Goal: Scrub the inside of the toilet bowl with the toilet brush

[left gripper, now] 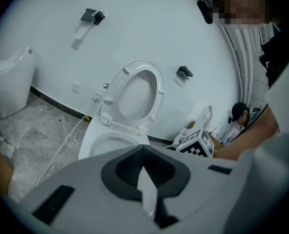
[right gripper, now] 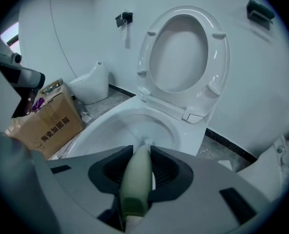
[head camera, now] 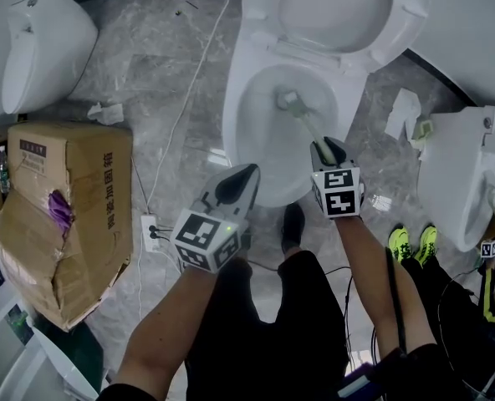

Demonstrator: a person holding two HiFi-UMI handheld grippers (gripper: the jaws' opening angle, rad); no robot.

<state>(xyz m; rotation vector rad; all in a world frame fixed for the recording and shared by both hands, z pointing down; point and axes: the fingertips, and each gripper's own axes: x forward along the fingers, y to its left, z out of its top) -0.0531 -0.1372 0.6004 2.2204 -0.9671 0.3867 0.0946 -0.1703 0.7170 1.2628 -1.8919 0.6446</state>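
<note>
R gripper [right gripper: 145,149] jaws clamp toilet brush [right gripper: 134,186]; L gripper [left gripper: 145,173] jaws together, empty.

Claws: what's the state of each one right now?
Left claw: closed, empty.
Right claw: closed on the handle of the pale green plastic toilet brush.
</note>
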